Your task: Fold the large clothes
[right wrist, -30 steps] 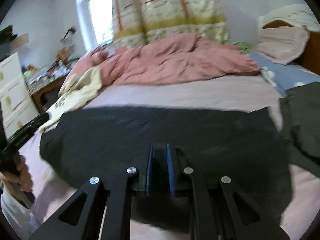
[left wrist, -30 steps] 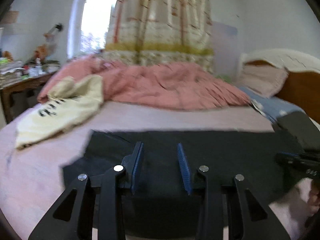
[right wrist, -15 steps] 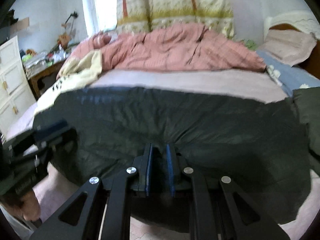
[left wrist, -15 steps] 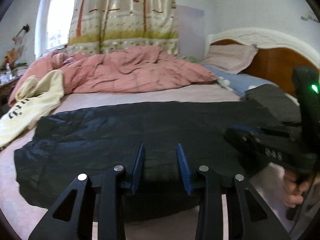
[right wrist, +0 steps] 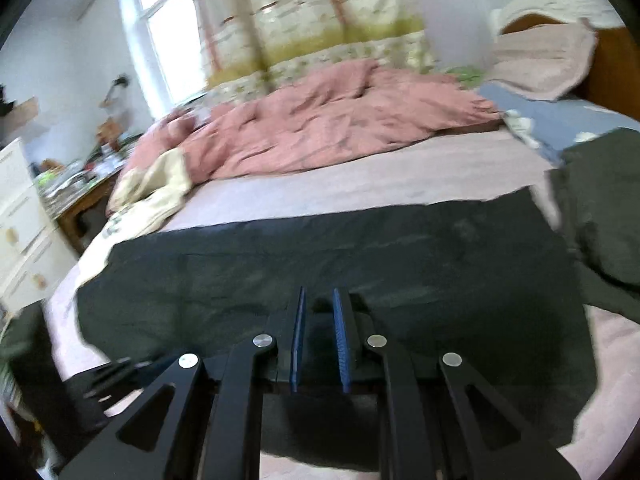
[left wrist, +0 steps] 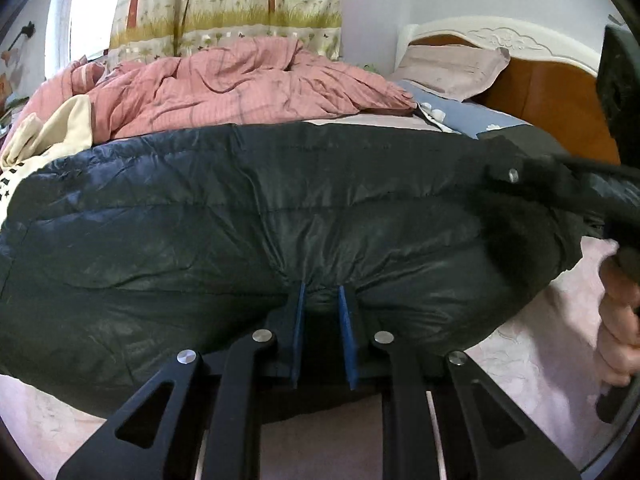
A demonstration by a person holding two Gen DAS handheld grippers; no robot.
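A large black padded garment point(left wrist: 240, 216) lies spread across the pink bed sheet point(left wrist: 532, 340). My left gripper point(left wrist: 321, 290) is shut on a bunched fold of its near edge. The garment also fills the lower right wrist view point(right wrist: 340, 248). My right gripper point(right wrist: 318, 294) is narrowed on the garment's near edge with black fabric between its blue pads point(right wrist: 342, 336). The right gripper's black body point(left wrist: 560, 188) and the hand holding it show at the right of the left wrist view, above the garment.
A rumpled pink quilt point(left wrist: 240, 84) lies at the far side of the bed. A cream garment point(right wrist: 156, 192) lies at the left. A second dark garment point(right wrist: 600, 208) lies at the right by the blue pillow point(left wrist: 460, 116) and wooden headboard point(left wrist: 548, 96). White drawers point(right wrist: 20, 220) stand left.
My left gripper moved right along the garment's edge and closed on a fold of it. The right gripper stayed closed on the edge while its view swung.
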